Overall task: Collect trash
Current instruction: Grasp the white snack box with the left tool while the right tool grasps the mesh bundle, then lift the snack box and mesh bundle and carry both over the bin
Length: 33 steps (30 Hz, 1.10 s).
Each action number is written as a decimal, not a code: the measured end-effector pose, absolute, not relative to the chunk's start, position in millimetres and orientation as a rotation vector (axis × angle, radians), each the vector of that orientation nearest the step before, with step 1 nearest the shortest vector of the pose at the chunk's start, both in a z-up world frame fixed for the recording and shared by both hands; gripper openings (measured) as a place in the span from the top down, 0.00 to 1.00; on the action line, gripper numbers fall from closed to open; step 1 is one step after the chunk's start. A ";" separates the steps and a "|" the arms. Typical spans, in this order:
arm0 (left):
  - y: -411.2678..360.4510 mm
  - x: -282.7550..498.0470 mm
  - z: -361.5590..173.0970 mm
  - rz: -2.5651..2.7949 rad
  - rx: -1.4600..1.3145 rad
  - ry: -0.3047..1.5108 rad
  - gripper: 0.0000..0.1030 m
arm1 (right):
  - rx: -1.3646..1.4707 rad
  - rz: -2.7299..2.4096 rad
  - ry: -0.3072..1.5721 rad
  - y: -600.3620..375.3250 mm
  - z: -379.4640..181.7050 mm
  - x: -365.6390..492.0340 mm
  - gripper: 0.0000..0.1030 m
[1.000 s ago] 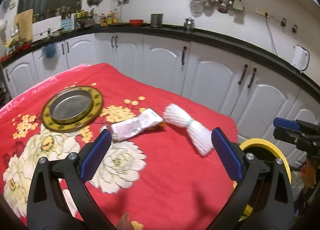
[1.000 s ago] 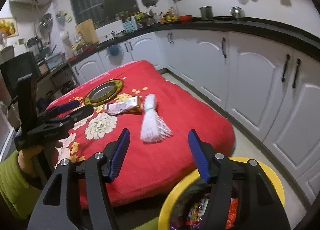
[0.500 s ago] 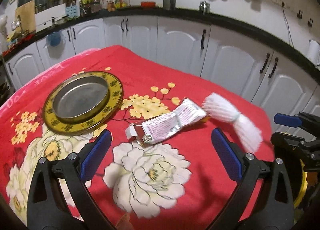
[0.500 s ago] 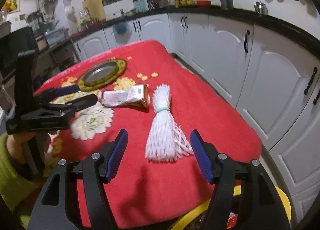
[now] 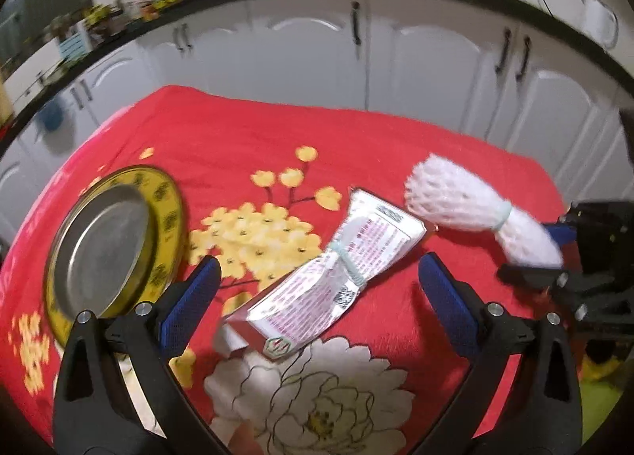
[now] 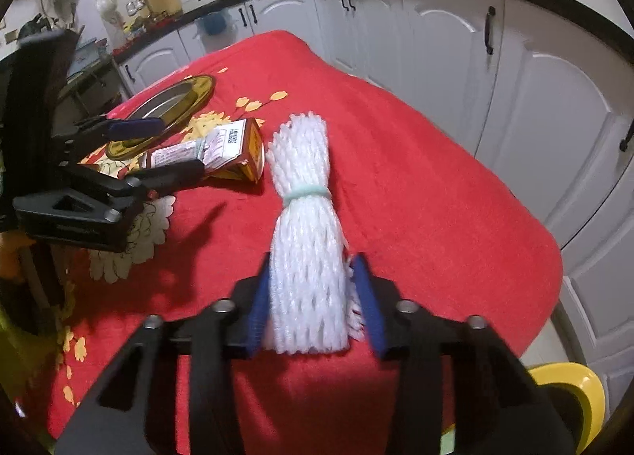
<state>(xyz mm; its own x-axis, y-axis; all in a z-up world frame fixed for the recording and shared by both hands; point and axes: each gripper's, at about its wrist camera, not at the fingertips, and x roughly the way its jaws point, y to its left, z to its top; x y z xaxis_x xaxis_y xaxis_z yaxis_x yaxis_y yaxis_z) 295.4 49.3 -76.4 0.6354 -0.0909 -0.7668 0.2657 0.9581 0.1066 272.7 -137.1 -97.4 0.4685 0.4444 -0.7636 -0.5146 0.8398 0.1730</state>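
Now right gripper [image 6: 313,304] jaws just closed around foam net bundle [image 6: 305,257].

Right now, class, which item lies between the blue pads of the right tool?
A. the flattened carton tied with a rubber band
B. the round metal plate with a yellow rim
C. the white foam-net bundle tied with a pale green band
C: in the right wrist view the white foam-net bundle lies between the right tool's blue pads, whose jaws have just been closing around its near end.
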 end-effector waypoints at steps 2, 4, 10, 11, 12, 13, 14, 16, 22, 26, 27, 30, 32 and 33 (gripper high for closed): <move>44.5 298.8 -83.1 -0.224 0.248 0.885 0.11 | -0.070 0.588 0.909 -142.0 -97.4 270.6 0.77; 41.5 301.8 -88.4 -0.236 0.263 0.904 0.20 | -0.056 0.591 0.907 -146.5 -96.5 266.6 0.80; 40.5 303.4 -98.6 -0.262 0.224 0.954 0.45 | -0.025 0.594 0.898 -153.0 -94.5 252.0 0.82; 40.1 302.0 -98.9 -0.265 0.217 0.954 0.51 | -0.017 0.595 0.898 -154.3 -94.2 250.5 0.82; 39.0 298.9 -99.1 -0.269 0.211 0.952 0.59 | -0.007 0.595 0.898 -155.8 -94.1 248.6 0.82; 38.3 296.7 -98.4 -0.271 0.205 0.951 0.63 | 0.000 0.596 0.898 -156.6 -94.3 247.5 0.82; 37.8 294.2 -98.0 -0.270 0.197 0.951 0.69 | 0.008 0.598 0.898 -157.6 -94.2 245.6 0.82; 37.6 290.3 -97.8 -0.258 0.188 0.952 0.69 | 0.010 0.599 0.897 -158.4 -93.6 242.6 0.82; 40.5 277.3 -95.9 -0.236 0.134 0.939 0.70 | 0.022 0.601 0.887 -163.8 -88.9 231.0 0.82; 43.5 262.5 -93.7 -0.219 0.094 0.925 0.71 | 0.030 0.607 0.883 -167.4 -86.3 226.3 0.82; 43.7 260.1 -92.9 -0.217 0.088 0.923 0.71 | 0.031 0.609 0.882 -168.4 -85.2 226.2 0.82; 44.1 242.9 -90.5 -0.212 0.072 0.911 0.71 | 0.036 0.621 0.874 -171.6 -81.5 220.3 0.82; 43.0 235.1 -88.2 -0.214 0.069 0.906 0.71 | 0.041 0.628 0.867 -174.6 -78.6 217.0 0.83; 41.9 229.1 -86.7 -0.219 0.066 0.903 0.71 | 0.045 0.630 0.861 -176.3 -76.9 214.2 0.83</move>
